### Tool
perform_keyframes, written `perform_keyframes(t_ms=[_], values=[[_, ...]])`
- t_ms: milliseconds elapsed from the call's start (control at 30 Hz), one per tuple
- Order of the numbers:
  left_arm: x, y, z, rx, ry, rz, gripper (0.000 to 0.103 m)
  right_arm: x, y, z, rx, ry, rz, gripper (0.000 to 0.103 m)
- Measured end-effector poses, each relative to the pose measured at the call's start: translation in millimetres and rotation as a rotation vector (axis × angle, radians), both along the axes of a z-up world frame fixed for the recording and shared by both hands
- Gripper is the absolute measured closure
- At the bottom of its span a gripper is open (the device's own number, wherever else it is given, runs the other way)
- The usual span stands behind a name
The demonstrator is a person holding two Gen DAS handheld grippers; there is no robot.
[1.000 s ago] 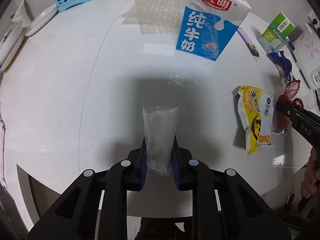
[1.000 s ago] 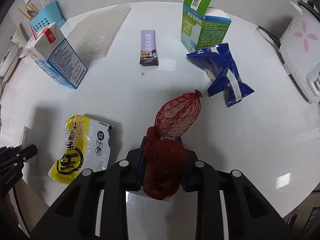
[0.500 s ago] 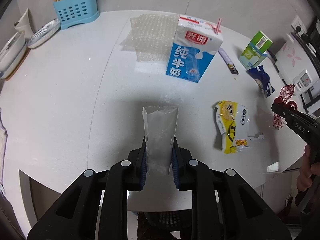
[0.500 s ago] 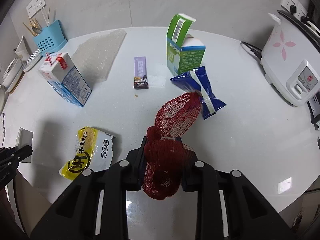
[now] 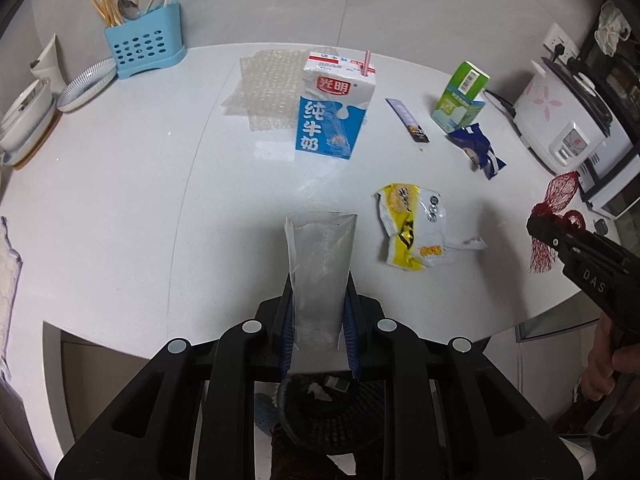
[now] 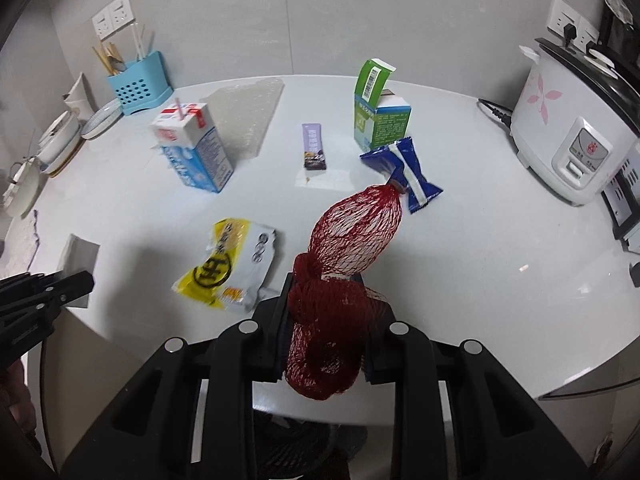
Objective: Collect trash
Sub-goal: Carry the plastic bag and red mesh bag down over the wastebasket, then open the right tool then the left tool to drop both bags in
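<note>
My left gripper is shut on a clear plastic bag, held above the table's front edge. My right gripper is shut on a red mesh net bag, also raised over the front edge; it shows at the right of the left wrist view. On the white table lie a yellow snack wrapper, a blue milk carton, a green carton, a blue wrapper, a purple sachet and bubble wrap. A dark trash bin sits below the table edge.
A blue utensil holder and stacked dishes stand at the back left. A white rice cooker stands at the right with its cable. The table's curved front edge runs just ahead of both grippers.
Both grippers have pulled back and up from the table with their loads, so more of the table and wall shows. The trash bin has come into view beneath them.
</note>
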State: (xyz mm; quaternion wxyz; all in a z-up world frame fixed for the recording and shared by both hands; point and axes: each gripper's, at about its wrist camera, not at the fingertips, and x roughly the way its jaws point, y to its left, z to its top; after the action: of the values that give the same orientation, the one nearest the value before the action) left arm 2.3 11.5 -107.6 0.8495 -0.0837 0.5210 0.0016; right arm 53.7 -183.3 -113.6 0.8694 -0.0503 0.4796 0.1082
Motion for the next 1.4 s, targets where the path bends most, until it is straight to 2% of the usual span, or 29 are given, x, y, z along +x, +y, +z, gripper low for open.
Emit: perform_keyframes(t_ms=[267, 600, 767, 900, 1100, 1233, 1400], values=[[-35.7, -9.9, -10.9, -0.018, 0.006, -0.032, 0.083, -58.9, 0.2, -2.7, 0.077, 0.009, 0.123, 0.078], [-85.7, -27.1, -50.7, -0.044, 0.027, -0.103, 0.083, -121.4, 12.3, -44.6, 0.093, 0.076, 0.285, 0.078], [-101.5, -29.9, -85.0, -0.060, 0.056, -0.132, 0.083, -138.4, 20.8, -85.1, 0.061, 0.137, 0.321, 0.078], [-112.2, -29.8, -120.3, -0.046, 0.100, -0.140, 0.083, -146.1, 25.4, -129.0, 0.021, 0.206, 0.319, 0.077], [-124.5, -22.1, -173.2, -0.032, 0.197, -0.120, 0.083, -154.4, 35.9, -197.4, -0.064, 0.313, 0.322, 0.077], [-132.0, -15.7, -194.6, -0.037, 0.236, -0.104, 0.083, -158.0, 42.9, -235.0, -0.078, 0.384, 0.321, 0.076], [-141.3, -11.3, -210.3, -0.011, 0.279, -0.107, 0.083, -162.1, 53.9, -258.4, -0.081, 0.430, 0.348, 0.070]])
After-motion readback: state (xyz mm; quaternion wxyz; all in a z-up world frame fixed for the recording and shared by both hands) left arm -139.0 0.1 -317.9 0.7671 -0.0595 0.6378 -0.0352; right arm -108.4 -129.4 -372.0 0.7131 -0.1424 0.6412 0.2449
